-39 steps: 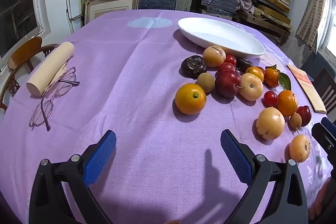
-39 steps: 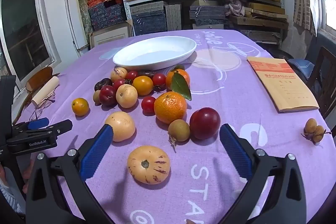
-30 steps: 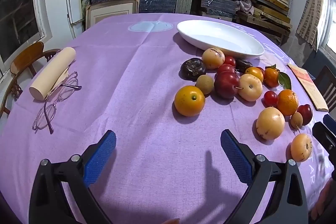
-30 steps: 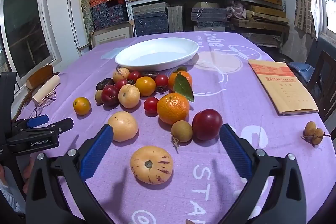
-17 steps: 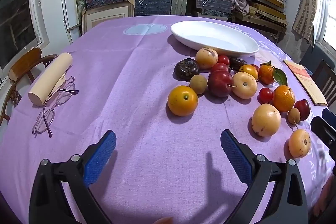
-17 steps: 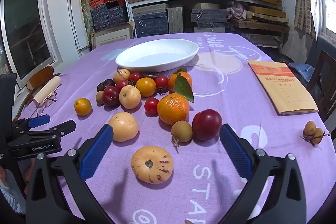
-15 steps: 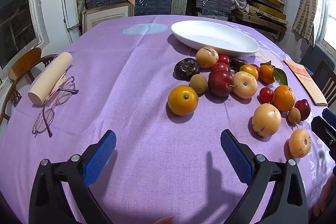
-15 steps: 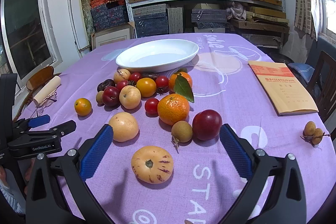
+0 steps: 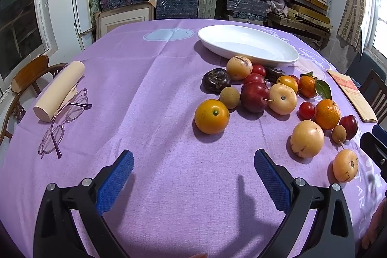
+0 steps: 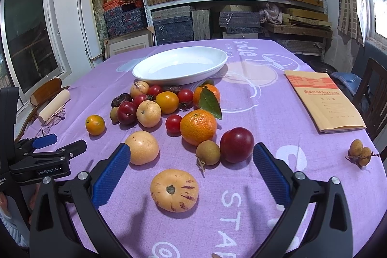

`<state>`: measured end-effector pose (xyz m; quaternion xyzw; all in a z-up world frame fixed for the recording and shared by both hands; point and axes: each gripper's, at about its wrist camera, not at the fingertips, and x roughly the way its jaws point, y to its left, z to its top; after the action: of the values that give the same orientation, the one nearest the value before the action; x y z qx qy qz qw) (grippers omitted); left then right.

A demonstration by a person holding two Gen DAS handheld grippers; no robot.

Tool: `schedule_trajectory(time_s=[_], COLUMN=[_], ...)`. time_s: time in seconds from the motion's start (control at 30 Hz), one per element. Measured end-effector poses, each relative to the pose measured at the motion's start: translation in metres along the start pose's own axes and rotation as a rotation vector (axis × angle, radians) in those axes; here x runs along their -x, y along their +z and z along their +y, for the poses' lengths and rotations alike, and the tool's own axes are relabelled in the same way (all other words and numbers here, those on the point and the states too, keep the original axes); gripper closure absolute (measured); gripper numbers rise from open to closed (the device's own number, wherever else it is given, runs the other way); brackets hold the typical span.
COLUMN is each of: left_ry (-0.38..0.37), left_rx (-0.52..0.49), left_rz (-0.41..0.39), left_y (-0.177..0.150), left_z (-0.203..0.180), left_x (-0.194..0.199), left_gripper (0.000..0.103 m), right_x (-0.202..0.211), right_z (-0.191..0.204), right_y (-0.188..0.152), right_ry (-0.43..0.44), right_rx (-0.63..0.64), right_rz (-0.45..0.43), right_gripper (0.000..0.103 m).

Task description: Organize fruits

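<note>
Several fruits lie loose on the purple tablecloth (image 9: 145, 79) in front of an empty white oval dish (image 9: 246, 44) (image 10: 180, 64). In the left wrist view my left gripper (image 9: 193, 161) is open over bare cloth, with an orange fruit (image 9: 211, 116) just ahead of it. In the right wrist view my right gripper (image 10: 191, 156) is open, with a striped yellow fruit (image 10: 174, 190) between its fingers' line and a tangerine (image 10: 198, 127), a brown longan (image 10: 208, 152) and a red plum (image 10: 237, 144) just beyond. A pale round fruit (image 10: 142, 148) sits by its left finger.
Glasses (image 9: 63, 120) and a cream paper roll (image 9: 59, 91) lie at the table's left edge beside a wooden chair (image 9: 26, 79). An orange notebook (image 10: 324, 100) and a longan cluster (image 10: 360, 152) lie at the right. Shelves of boxes stand behind.
Both grippers stay open and drift only slightly; the left view has shifted a little so the fruits sit marginally lower and nearer. No fruit has moved.
</note>
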<state>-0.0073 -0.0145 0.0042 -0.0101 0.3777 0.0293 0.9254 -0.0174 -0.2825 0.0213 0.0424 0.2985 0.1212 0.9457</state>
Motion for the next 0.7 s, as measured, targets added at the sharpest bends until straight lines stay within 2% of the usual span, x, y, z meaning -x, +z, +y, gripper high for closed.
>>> schedule_trajectory(time_s=[0.7], left_ry=[-0.011], left_rx=[-0.01], left_rz=[-0.012], left_y=[-0.0012], left_z=[-0.0033], left_x=[0.0021], left_gripper=[0.003], right_x=[0.002], right_z=[-0.0014], right_y=[0.0008], right_ry=[0.003], right_rx=[-0.003], right_rz=[-0.003], right_gripper=[0.004])
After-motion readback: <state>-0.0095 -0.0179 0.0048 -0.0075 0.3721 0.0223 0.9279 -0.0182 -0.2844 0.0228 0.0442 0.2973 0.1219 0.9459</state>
